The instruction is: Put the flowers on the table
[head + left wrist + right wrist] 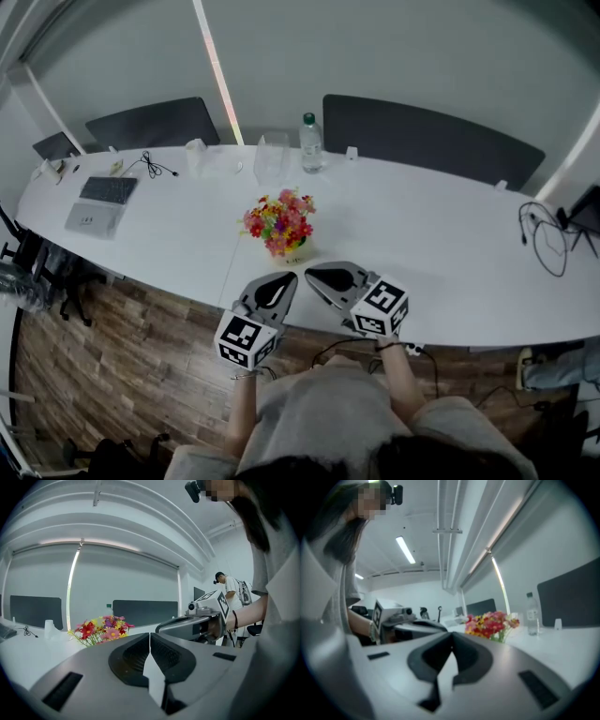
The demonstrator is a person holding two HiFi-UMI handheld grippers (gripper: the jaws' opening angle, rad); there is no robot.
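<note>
Saw flowers (279, 223) upright on counter (422, 234), close to its near edge. Found left gripper (284, 277) and right gripper (319, 276) just near of them, both closed tight, holding nothing. Judged risk: could tip flowers if nudged forward.

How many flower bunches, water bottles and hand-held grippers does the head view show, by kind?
Flower bunch: 1
Water bottle: 1
Hand-held grippers: 2 (left hand-held gripper, right hand-held gripper, both shut and empty)
Total: 4
</note>
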